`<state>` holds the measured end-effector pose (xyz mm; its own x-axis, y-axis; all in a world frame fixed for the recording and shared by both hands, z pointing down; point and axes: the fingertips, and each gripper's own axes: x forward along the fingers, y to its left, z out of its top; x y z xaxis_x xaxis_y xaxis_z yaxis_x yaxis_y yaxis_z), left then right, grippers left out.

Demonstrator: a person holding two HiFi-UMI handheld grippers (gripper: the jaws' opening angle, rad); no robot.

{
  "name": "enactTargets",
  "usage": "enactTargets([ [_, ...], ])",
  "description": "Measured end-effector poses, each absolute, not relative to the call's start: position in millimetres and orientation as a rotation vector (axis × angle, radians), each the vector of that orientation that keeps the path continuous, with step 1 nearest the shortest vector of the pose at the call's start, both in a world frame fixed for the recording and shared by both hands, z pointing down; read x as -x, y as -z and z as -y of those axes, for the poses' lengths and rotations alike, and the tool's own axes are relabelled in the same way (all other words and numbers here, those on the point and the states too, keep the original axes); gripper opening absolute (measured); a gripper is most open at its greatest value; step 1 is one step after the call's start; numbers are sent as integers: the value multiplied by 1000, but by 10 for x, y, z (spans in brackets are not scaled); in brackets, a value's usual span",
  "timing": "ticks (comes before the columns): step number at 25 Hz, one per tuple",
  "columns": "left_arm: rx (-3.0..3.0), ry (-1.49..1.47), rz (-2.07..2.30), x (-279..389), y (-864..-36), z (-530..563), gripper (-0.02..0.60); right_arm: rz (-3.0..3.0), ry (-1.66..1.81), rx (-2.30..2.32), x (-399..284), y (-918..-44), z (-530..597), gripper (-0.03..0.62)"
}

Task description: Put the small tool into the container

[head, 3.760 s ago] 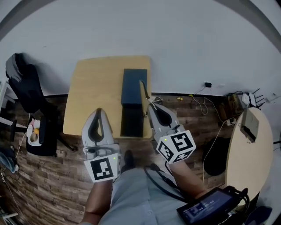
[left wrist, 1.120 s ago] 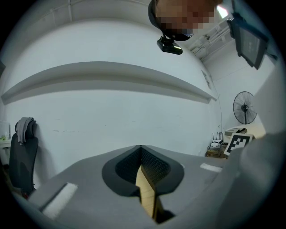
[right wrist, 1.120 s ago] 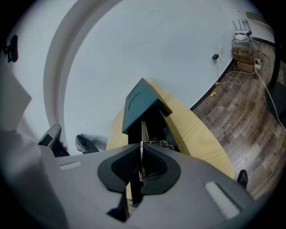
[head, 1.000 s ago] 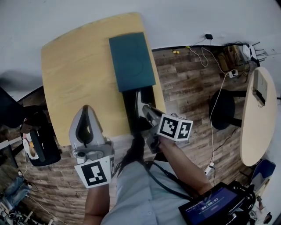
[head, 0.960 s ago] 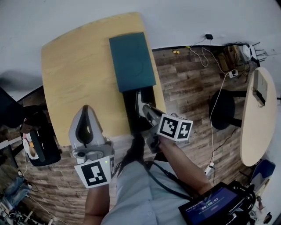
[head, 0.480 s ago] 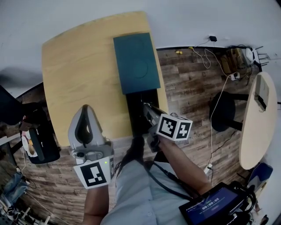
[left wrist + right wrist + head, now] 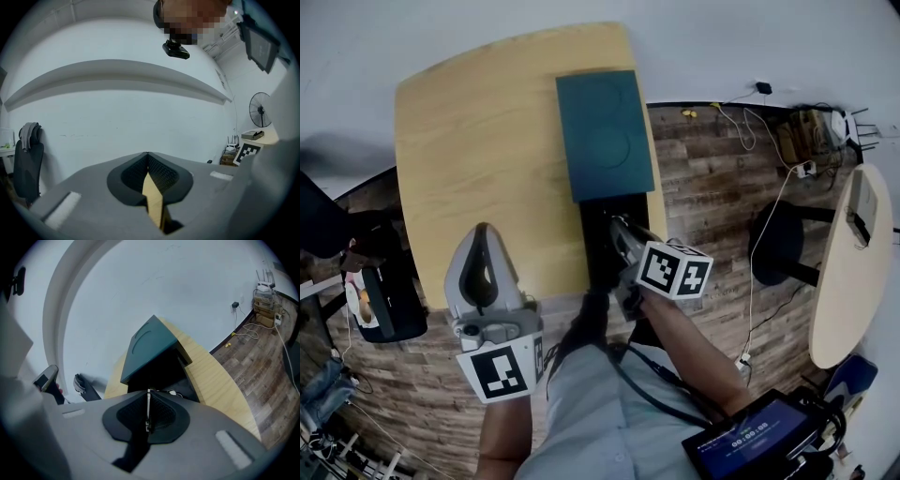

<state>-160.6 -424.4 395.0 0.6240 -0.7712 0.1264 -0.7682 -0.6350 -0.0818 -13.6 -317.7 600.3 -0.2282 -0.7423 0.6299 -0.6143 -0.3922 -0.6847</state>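
On the wooden table (image 7: 478, 141) lies a dark teal container with its lid (image 7: 607, 134) flipped back and its black open half (image 7: 598, 253) nearest me. My right gripper (image 7: 619, 228) reaches down into that open half, its jaws shut on a thin silver tool (image 7: 148, 414). In the right gripper view, the gripper (image 7: 148, 391) points at the black interior (image 7: 164, 376) below the raised lid (image 7: 150, 345). My left gripper (image 7: 484, 228) hovers over the table's near edge to the left, shut and empty; in its own view the left gripper (image 7: 147, 153) faces a white wall.
A black office chair (image 7: 384, 300) stands at the left of the table. On the right are a dark stool (image 7: 783, 248), a round light table (image 7: 848, 272) and floor cables (image 7: 741, 122). A tablet (image 7: 750, 441) hangs at my waist. The container lies along the table's right edge.
My right gripper has sunk with the tool into the open half of the container. The left gripper has kept its place.
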Motion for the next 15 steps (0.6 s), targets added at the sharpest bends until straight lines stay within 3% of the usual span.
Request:
enactTargets([
  [8,2806,194,-1359,1654,-3880,4277,11,-1818,1646,1933,177,-5961,3233,40],
  [15,2772,207,-1381,1718,-3849,4238,11,-1965,1553,1959,229,-5919,3244,112],
])
